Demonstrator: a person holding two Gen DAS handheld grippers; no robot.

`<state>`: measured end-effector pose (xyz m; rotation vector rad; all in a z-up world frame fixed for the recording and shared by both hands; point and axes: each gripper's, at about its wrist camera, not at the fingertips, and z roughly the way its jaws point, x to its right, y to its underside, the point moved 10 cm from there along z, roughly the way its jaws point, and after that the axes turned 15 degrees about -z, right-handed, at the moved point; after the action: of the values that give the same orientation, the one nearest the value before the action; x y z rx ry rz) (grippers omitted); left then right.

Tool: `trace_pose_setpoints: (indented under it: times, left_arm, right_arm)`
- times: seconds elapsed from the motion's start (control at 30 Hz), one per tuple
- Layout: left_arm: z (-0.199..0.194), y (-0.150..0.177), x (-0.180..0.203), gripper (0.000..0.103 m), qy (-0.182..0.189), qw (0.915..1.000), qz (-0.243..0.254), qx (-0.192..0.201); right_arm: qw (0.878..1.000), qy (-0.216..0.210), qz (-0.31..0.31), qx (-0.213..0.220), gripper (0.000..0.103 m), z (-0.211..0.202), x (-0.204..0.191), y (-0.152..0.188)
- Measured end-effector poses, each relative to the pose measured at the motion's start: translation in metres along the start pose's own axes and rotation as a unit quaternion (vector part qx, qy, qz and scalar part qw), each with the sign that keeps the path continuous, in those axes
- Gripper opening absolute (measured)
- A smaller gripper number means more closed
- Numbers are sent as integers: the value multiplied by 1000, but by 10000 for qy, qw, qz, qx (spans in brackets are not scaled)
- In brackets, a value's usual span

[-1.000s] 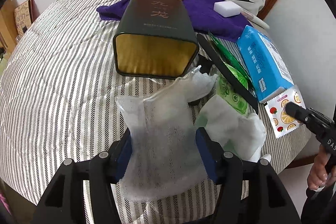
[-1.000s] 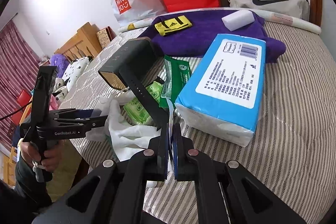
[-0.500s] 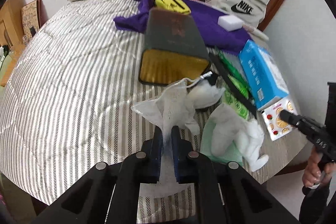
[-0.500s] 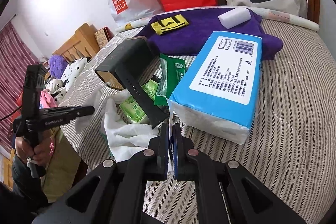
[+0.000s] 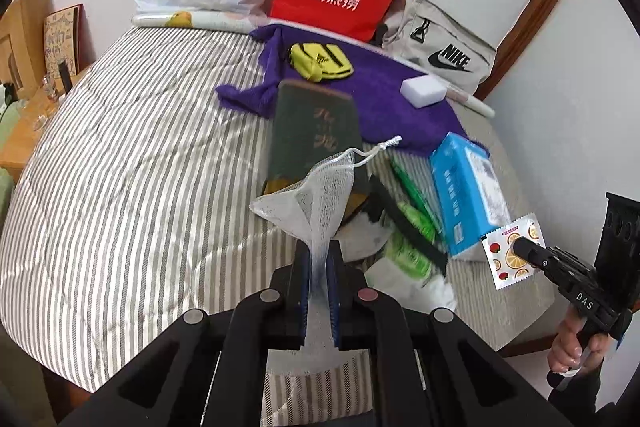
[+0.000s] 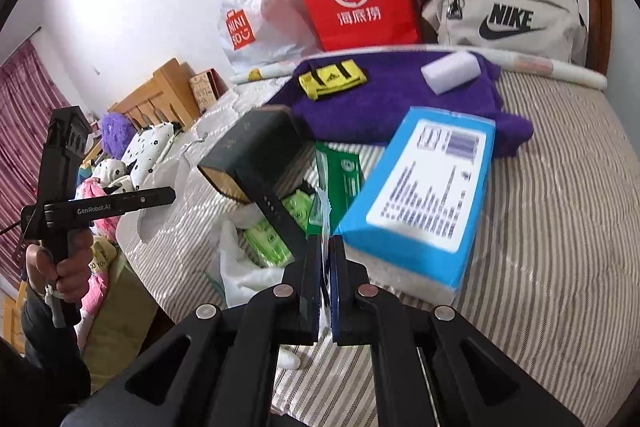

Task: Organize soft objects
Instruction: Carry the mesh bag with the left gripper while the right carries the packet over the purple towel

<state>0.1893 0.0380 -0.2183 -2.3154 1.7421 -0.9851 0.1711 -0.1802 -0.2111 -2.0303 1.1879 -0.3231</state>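
Left wrist: the left gripper (image 5: pixel 318 267) pinches a white mesh pouch (image 5: pixel 316 195) above the bed's (image 5: pixel 120 187) near edge; its limp netting could slip free.

Right wrist: the right gripper (image 6: pixel 325 263) clamps a thin sachet (image 6: pixel 323 227) edge-on; it could slide out.

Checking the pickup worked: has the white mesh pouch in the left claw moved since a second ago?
Yes. The white mesh pouch, pinched in the left claw, has been lifted off the striped bedspread, and now hangs in front of the dark green tin.
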Motion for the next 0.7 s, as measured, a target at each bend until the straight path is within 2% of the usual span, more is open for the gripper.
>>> trace_pose_setpoints:
  times: [0.43, 0.63, 0.7]
  left_arm:
    - [3, -47, 37, 9, 21, 9997, 217, 119]
    - [19, -72, 52, 9, 53, 9998, 170, 51]
    - [24, -80, 55, 9, 189, 9998, 58, 38]
  right_arm:
    - [9995, 175, -195, 197, 4, 2, 24, -47]
    - [9989, 342, -286, 161, 4, 17, 40, -65]
    - [9990, 335, -233, 177, 4, 22, 48, -73]
